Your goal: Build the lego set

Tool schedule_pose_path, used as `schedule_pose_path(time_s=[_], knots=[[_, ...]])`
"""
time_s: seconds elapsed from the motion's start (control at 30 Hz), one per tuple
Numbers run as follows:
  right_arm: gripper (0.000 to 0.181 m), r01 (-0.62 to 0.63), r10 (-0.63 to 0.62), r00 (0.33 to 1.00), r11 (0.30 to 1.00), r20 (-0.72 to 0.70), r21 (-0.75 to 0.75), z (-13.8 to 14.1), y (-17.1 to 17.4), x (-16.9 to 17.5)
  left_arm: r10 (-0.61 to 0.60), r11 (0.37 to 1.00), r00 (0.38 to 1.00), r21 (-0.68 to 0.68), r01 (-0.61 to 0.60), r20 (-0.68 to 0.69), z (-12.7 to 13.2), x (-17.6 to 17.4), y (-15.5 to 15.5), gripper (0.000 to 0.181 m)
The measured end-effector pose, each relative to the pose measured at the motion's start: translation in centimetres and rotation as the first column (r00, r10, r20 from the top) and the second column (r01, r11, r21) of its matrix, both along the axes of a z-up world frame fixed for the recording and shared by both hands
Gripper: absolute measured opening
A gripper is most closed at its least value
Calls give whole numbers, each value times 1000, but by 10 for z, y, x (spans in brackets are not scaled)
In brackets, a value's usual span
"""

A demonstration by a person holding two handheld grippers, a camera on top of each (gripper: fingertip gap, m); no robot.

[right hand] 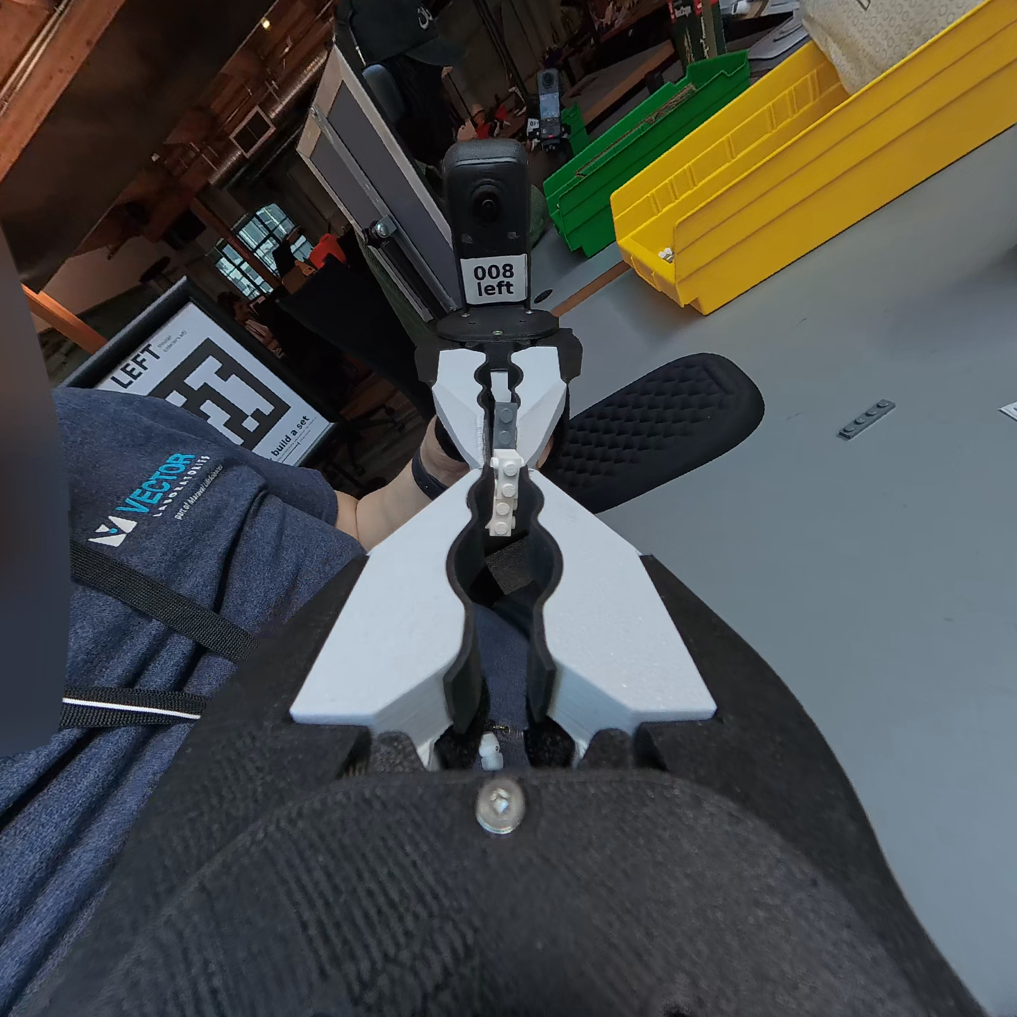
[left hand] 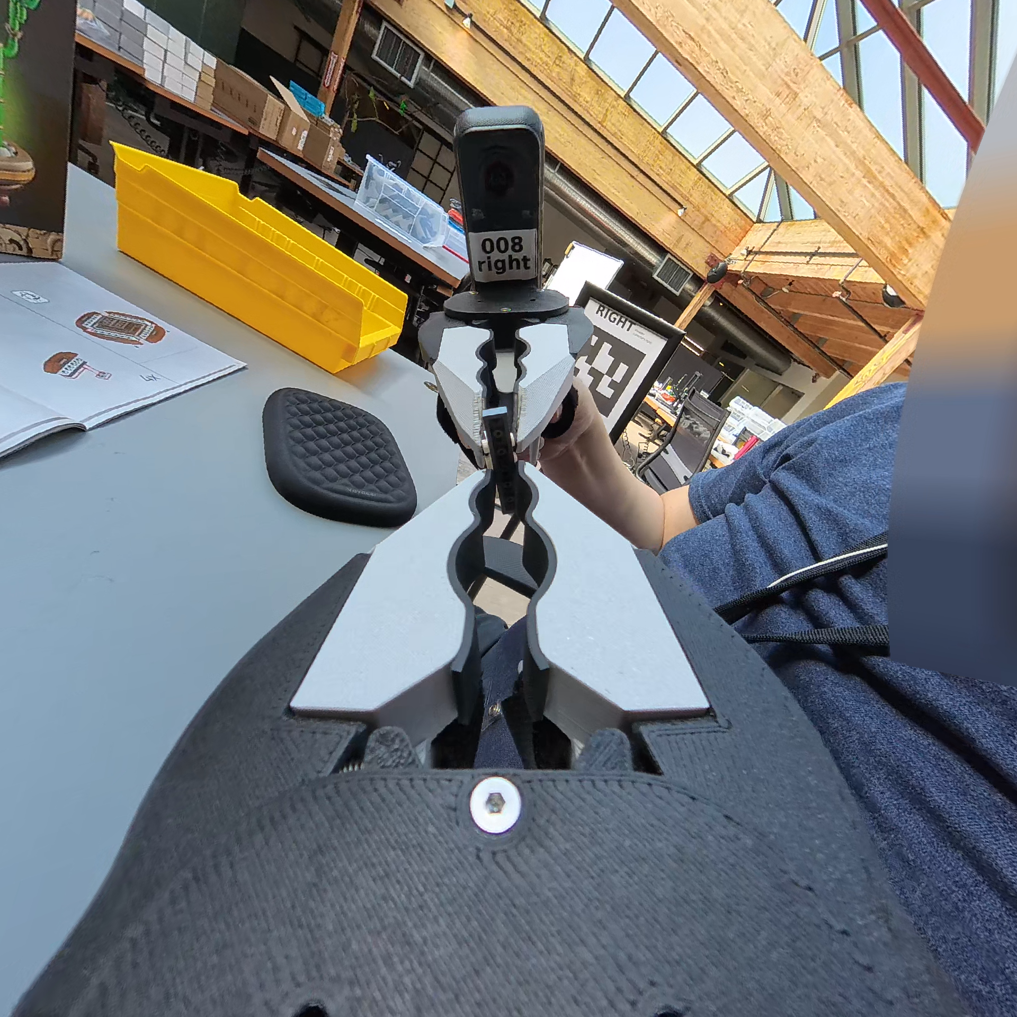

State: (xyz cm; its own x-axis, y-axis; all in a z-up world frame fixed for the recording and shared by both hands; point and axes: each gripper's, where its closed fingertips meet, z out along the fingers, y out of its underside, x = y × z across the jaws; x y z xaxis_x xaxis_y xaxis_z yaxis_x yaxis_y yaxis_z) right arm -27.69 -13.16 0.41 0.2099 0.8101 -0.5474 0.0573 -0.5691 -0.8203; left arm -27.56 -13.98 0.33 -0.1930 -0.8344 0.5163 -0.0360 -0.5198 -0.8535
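i've got both grippers raised off the grey table [right hand: 825, 605], tip to tip. my left gripper [right hand: 503, 440] pinches the dark grey plate [right hand: 505, 426]; my right gripper [left hand: 498, 446] clamps the white bricks [right hand: 507, 495] stacked on that plate. a spare grey plate [right hand: 865, 419] lies on the table to the right, near the black pad [right hand: 660, 429] and yellow bin [right hand: 798, 209].

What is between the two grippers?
A grey lego plate with white bricks on it bridges the left gripper and right gripper, tip to tip. The right wrist view shows it best.
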Motion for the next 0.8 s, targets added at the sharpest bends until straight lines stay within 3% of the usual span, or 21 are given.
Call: schedule_pose_path(time_s=[0.8], knots=[[8, 94, -99, 992, 993, 76, 70, -5, 6, -1, 41, 999, 998, 22, -40, -56, -5, 1, 7, 4]])
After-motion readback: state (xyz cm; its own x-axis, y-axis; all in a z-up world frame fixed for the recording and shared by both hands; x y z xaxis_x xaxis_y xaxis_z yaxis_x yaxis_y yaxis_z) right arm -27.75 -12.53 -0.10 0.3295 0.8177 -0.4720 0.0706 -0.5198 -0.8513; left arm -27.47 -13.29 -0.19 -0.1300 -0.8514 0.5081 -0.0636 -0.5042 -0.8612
